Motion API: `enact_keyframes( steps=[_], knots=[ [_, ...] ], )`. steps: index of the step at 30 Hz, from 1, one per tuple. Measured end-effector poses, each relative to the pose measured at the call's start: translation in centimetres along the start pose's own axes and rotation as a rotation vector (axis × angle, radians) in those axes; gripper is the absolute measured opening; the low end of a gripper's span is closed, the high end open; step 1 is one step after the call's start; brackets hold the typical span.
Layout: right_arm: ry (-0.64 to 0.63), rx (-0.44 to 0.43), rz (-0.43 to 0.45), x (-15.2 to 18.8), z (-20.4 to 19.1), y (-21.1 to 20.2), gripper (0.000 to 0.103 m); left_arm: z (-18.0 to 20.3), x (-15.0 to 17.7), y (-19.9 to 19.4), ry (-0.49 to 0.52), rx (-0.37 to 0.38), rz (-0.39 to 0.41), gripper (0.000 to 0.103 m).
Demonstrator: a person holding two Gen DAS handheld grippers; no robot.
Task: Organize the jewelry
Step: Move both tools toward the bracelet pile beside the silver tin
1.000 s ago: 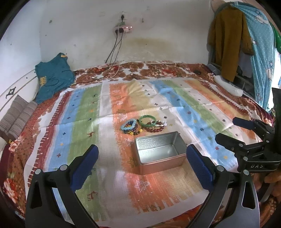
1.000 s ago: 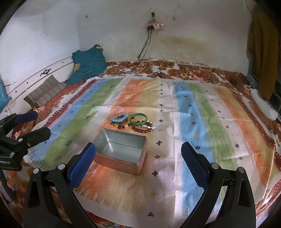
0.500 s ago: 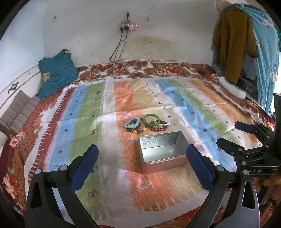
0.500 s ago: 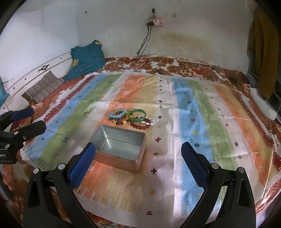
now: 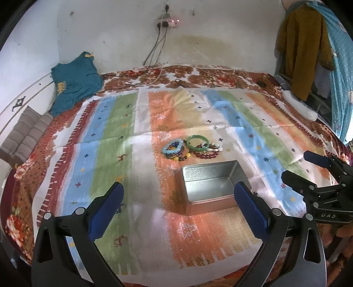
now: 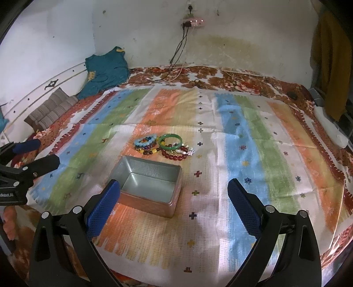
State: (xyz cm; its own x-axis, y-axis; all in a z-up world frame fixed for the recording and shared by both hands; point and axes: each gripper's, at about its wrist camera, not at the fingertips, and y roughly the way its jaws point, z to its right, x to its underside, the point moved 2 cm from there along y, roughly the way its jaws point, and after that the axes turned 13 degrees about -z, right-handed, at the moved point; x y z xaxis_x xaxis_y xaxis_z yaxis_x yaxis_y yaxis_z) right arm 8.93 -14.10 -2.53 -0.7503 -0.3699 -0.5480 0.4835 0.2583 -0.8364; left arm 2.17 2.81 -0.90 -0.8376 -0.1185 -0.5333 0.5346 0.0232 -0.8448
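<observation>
An open, empty metal tin (image 5: 211,184) (image 6: 150,183) sits on the striped cloth (image 5: 123,136) (image 6: 253,141). Just behind it lies a pile of bracelets (image 5: 190,149) (image 6: 164,146): a green bangle (image 5: 197,142) (image 6: 170,141), a light blue bead bracelet (image 5: 173,147) (image 6: 144,142), a dark red bead bracelet (image 5: 206,154) (image 6: 174,155) and other beaded ones. My left gripper (image 5: 176,202) is open and empty, in front of the tin. My right gripper (image 6: 174,203) is open and empty, at the tin's near right corner. Each gripper also shows in the other's view: right (image 5: 308,167), left (image 6: 33,154).
The cloth covers a floral bedspread (image 5: 220,75). A teal garment (image 5: 75,84) and a striped pillow (image 5: 26,132) lie at the back left. Cables hang from a wall socket (image 5: 167,21). Clothes (image 5: 304,48) hang at the right, above a white object (image 5: 300,107).
Both grippers have shifted slightly and the views have drifted; in the left view the tin and bracelets sit further right. Both stay open and empty. Nothing on the bed has moved.
</observation>
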Motion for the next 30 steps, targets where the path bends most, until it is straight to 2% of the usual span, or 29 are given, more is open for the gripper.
enact_keyframes(
  steps=[6, 14, 30],
  knots=[
    [-0.012, 0.02, -0.011, -1.1, 0.3, 0.8, 0.099, -0.1, -1.1, 0.8, 0.014, -0.074, -0.003, 0.097],
    [-0.006, 0.025, -0.043, -3.3, 0.5, 2.8, 0.099, -2.0, -3.9, 2.3, -0.039, -0.063, -0.032, 0.097],
    [0.022, 0.036, -0.093, -6.0, 1.7, 5.5, 0.099, -3.5, -7.4, 6.6, -0.058, -0.119, -0.129, 0.097]
  ],
)
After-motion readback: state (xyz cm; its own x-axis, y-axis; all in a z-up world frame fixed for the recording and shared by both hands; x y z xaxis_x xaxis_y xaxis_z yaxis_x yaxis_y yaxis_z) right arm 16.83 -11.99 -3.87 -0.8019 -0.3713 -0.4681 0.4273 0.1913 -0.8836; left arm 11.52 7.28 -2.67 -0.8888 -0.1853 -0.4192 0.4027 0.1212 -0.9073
